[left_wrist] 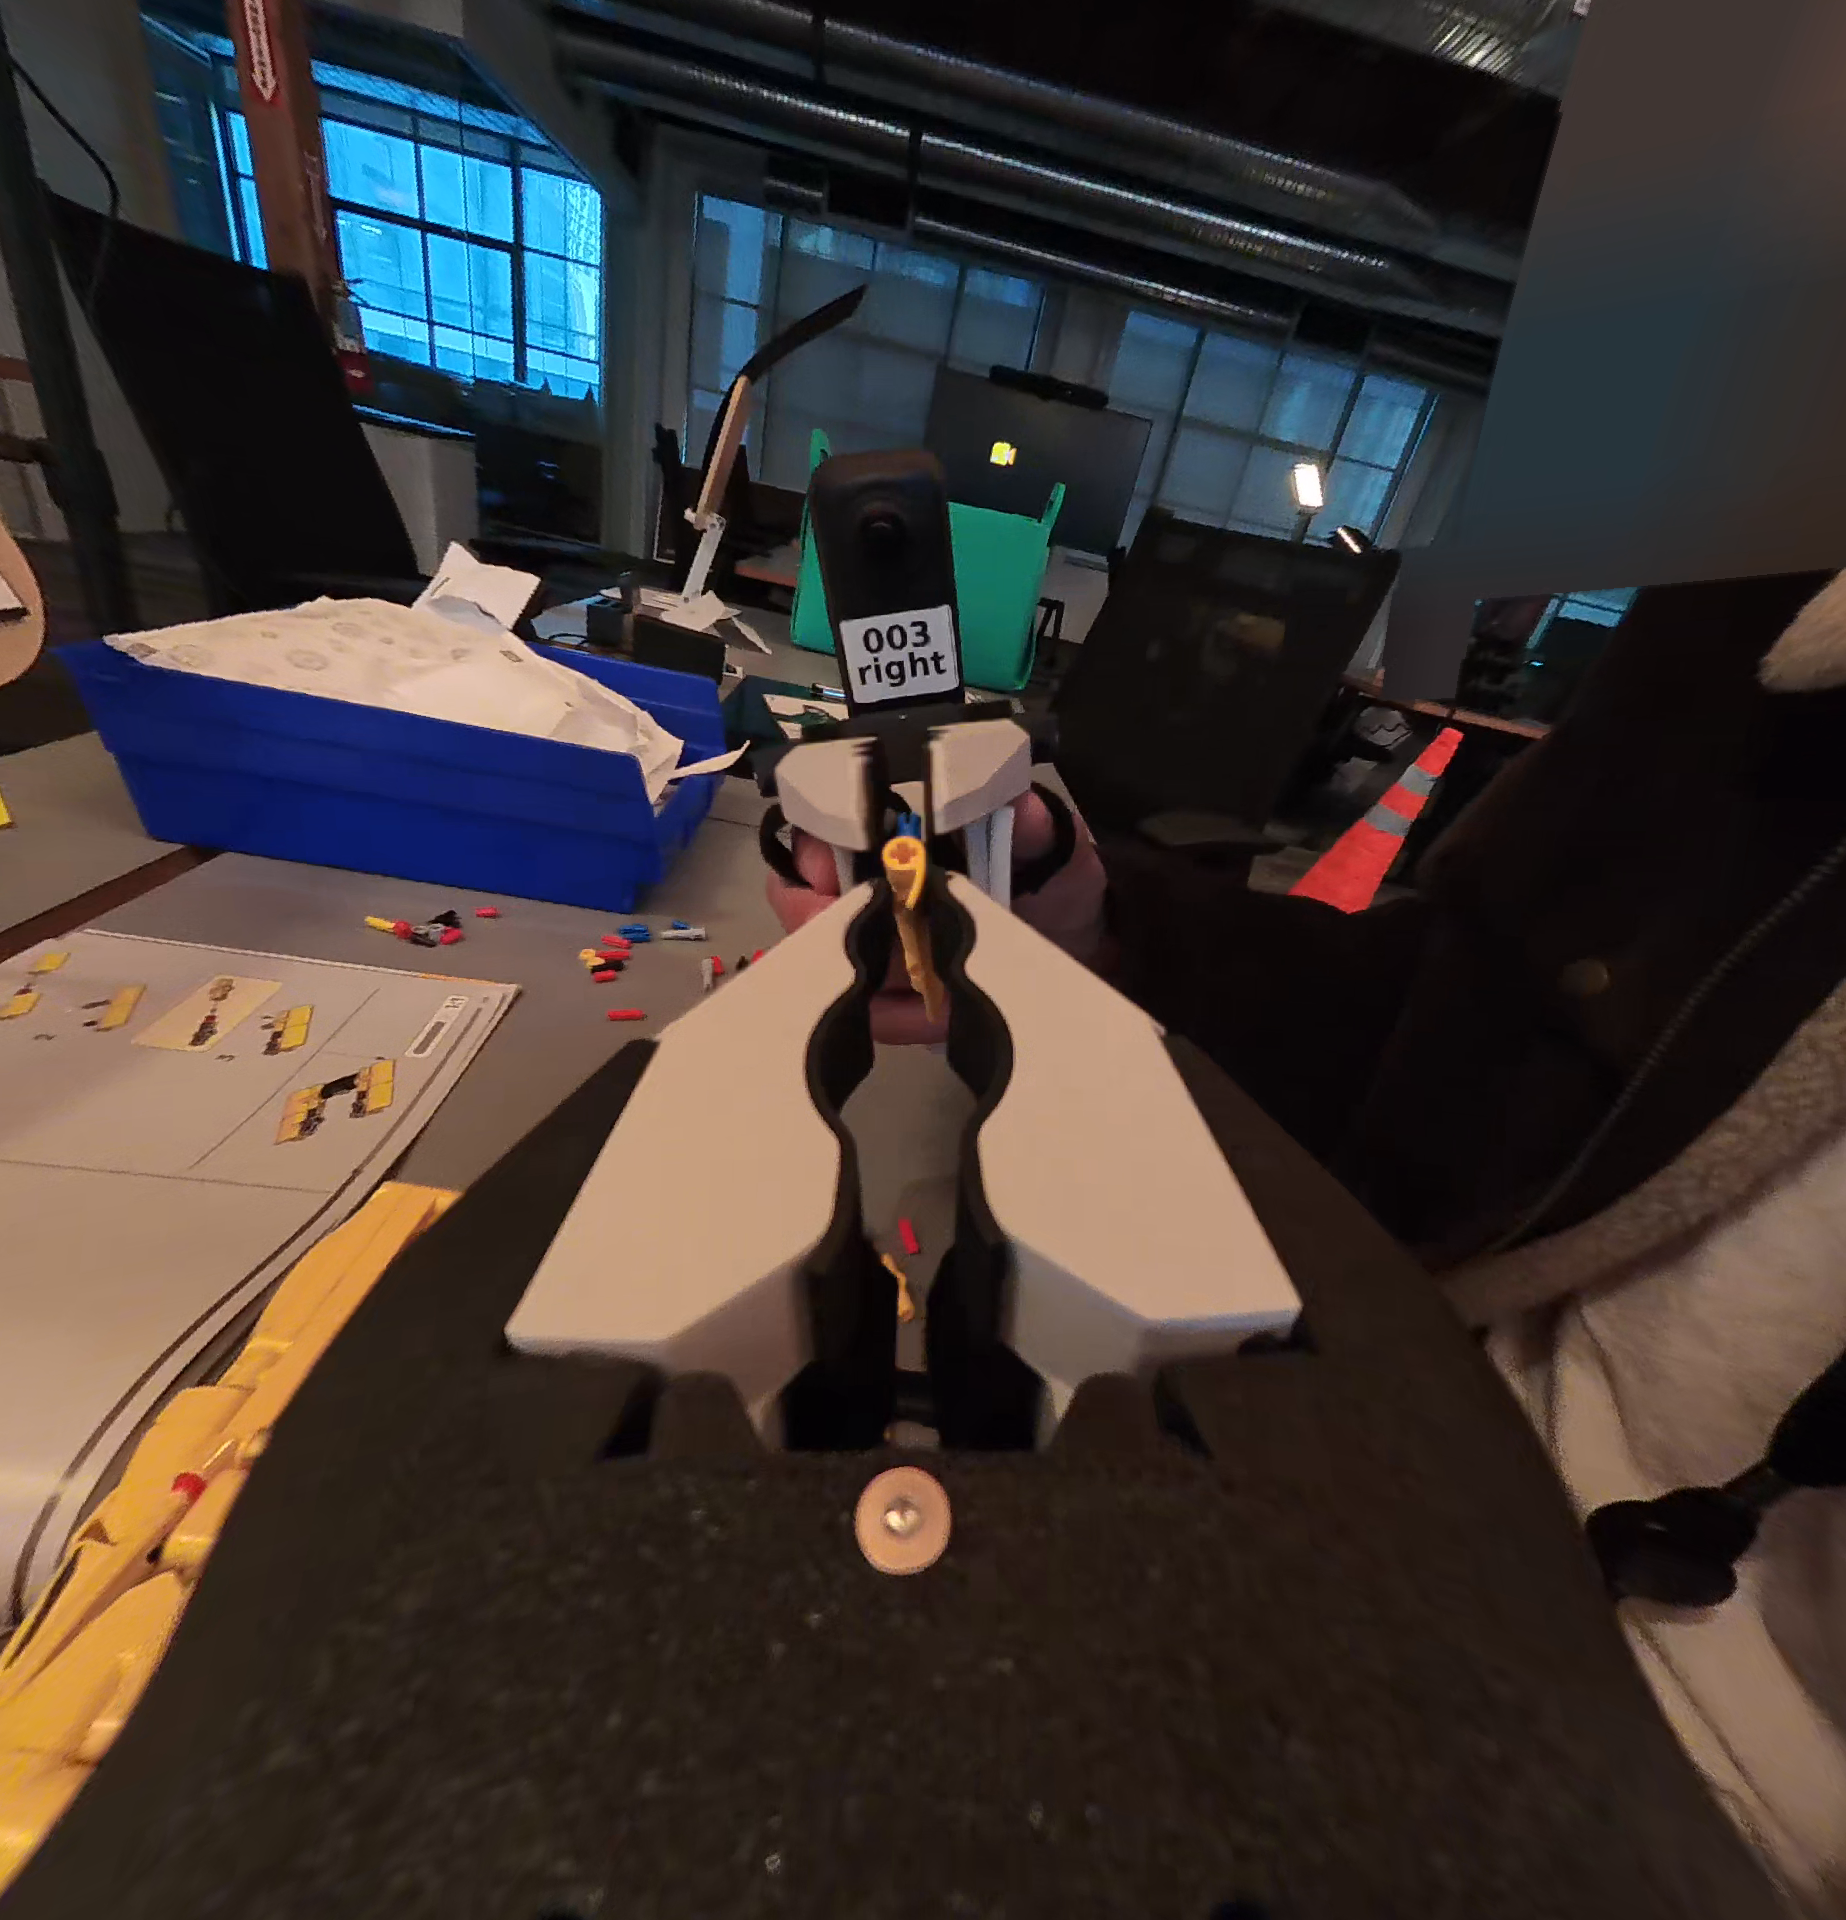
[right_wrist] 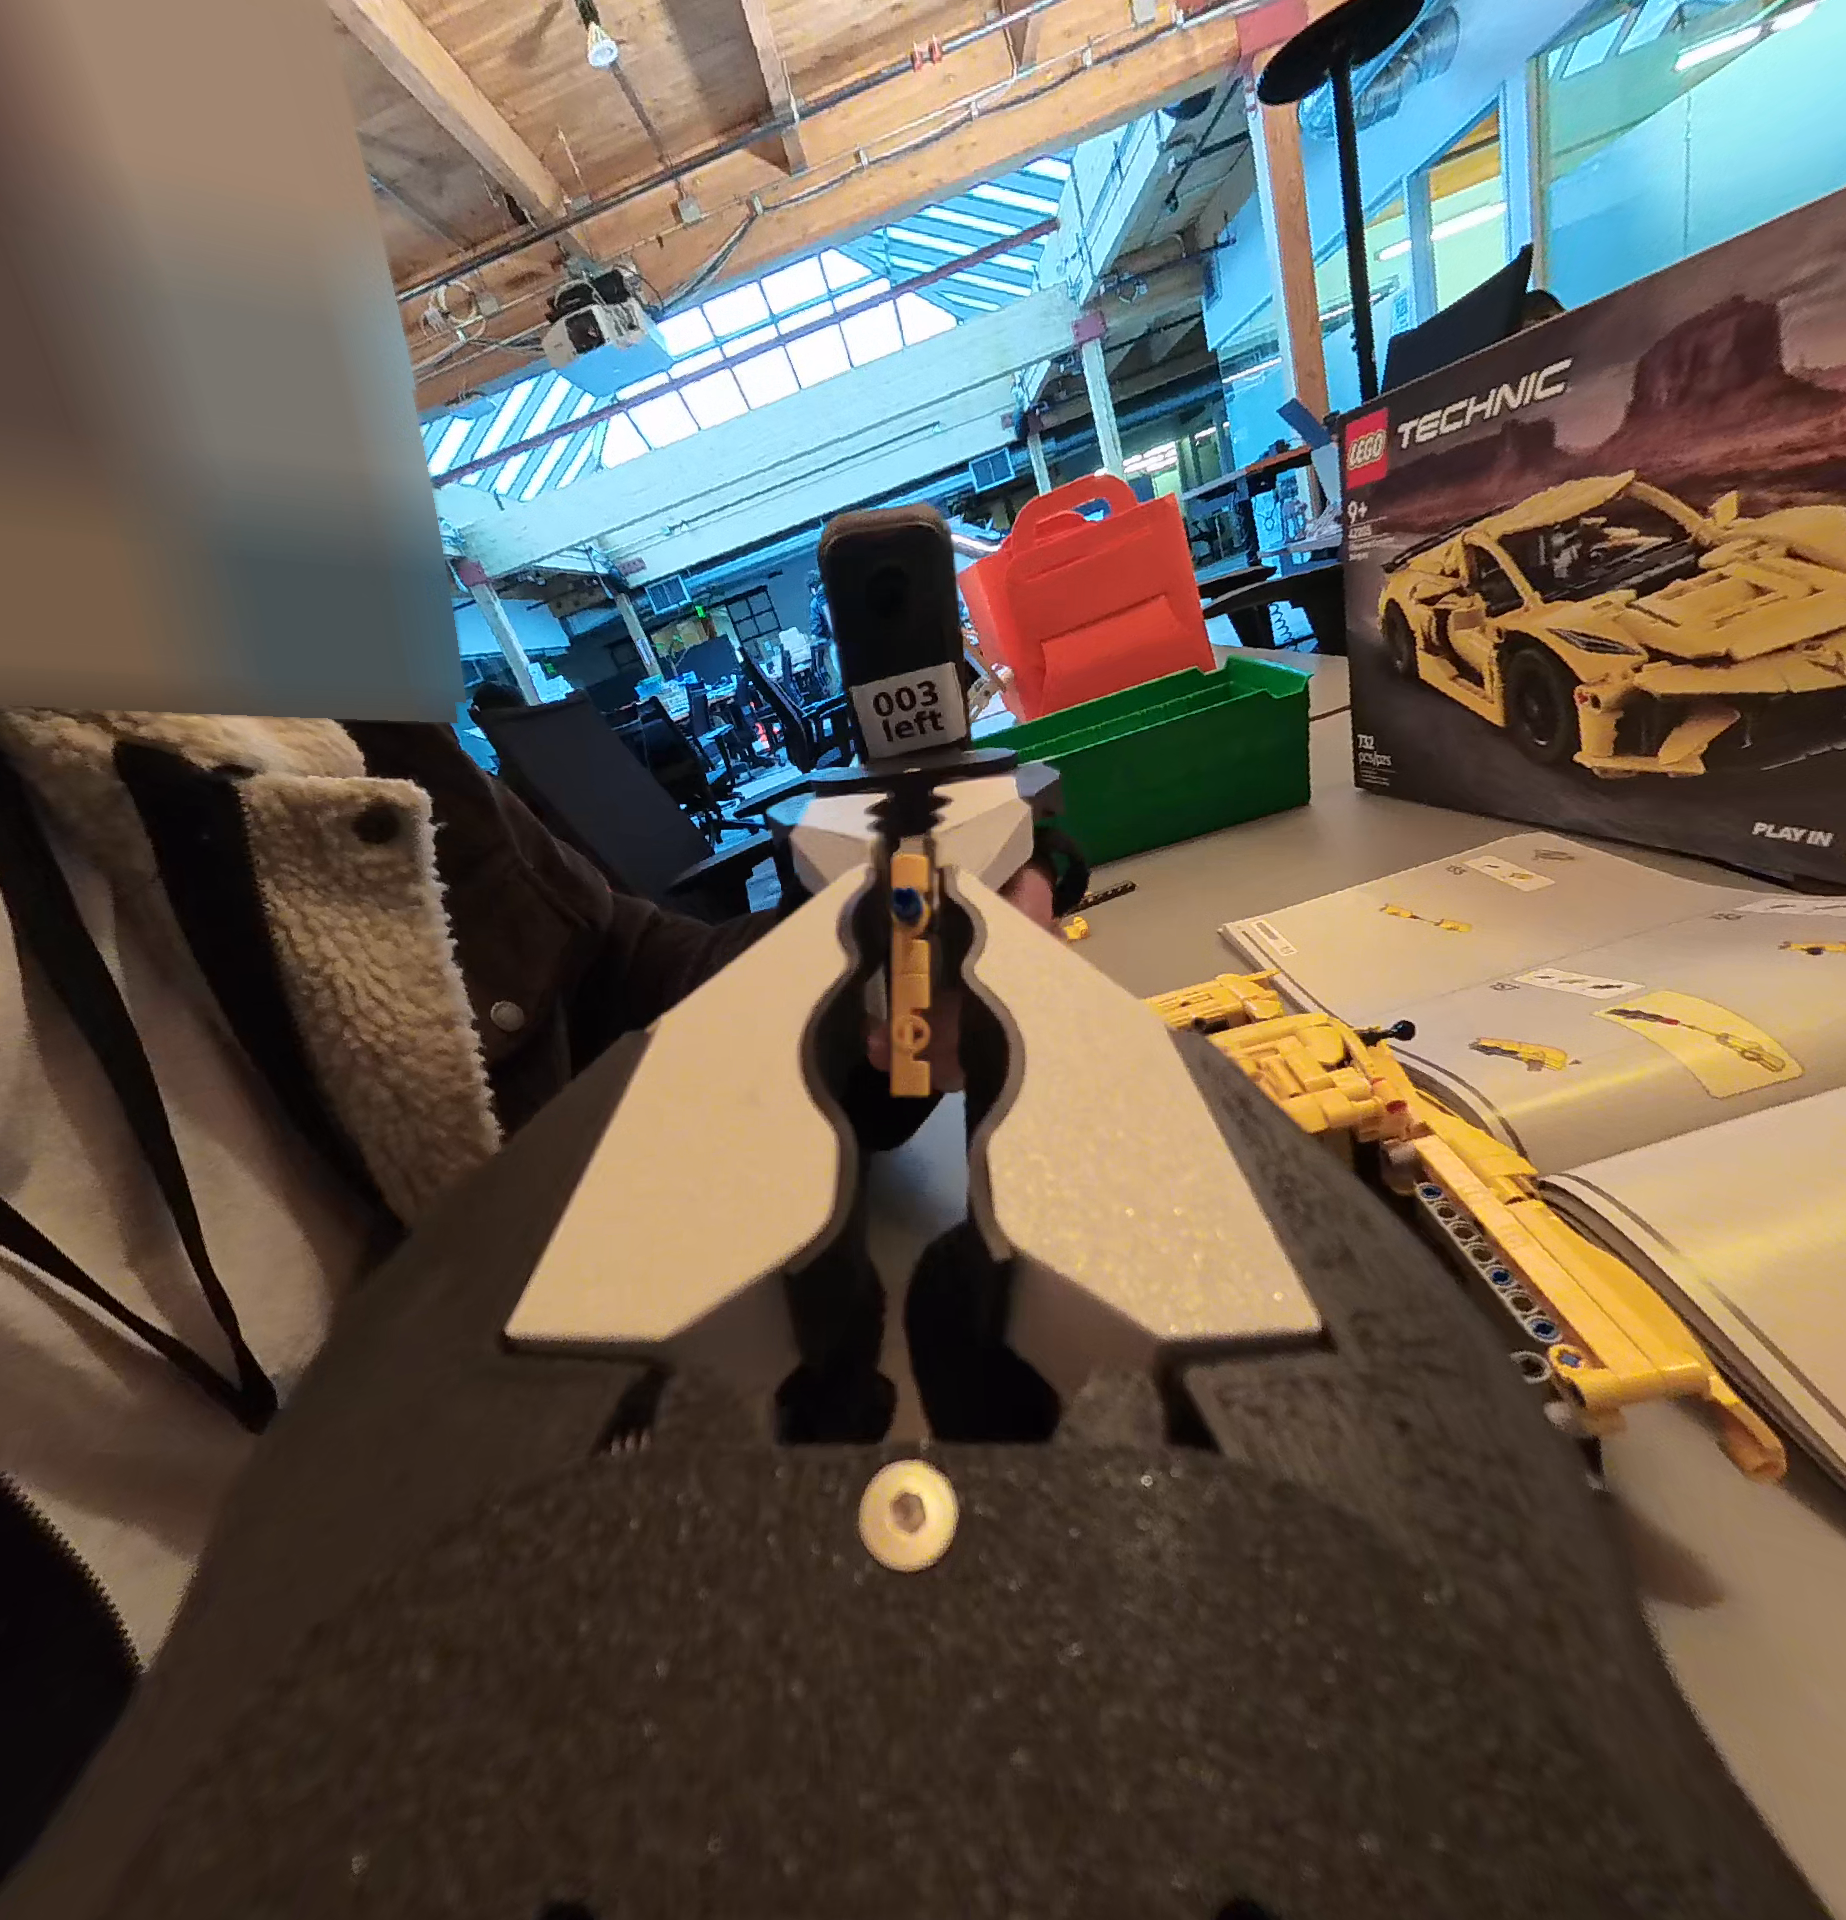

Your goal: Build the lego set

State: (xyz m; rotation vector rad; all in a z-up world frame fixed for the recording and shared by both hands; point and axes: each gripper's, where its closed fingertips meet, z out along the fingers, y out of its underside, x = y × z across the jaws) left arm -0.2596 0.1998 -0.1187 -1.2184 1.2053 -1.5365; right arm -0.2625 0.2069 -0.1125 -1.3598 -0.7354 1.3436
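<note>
Right now I hold both grippers up off the table, tip to tip, facing each other. My left gripper [left_wrist: 903, 894] has its fingers drawn narrow around a small yellow lego piece [left_wrist: 914, 935], a slim beam that hangs slightly tilted between the tips. From the other side, my right gripper [right_wrist: 911, 899] is also pinched narrow on that same yellow lego piece [right_wrist: 911, 987], where a blue pin [right_wrist: 904, 902] sits near its upper end. So the part is held in the air between the two sets of tips, above the grey table [left_wrist: 275, 883].

Down on the table, the open instruction booklet [left_wrist: 202, 1049] lies to my left, and the partly built yellow model [right_wrist: 1418, 1164] rests on its edge. Loose red, blue and yellow small parts [left_wrist: 628, 945] are scattered beyond the booklet, near a blue bin [left_wrist: 379, 769] holding crumpled white bags. In the right wrist view, a green bin [right_wrist: 1168, 758] and the set's box [right_wrist: 1625, 623] stand farther back on the table.
</note>
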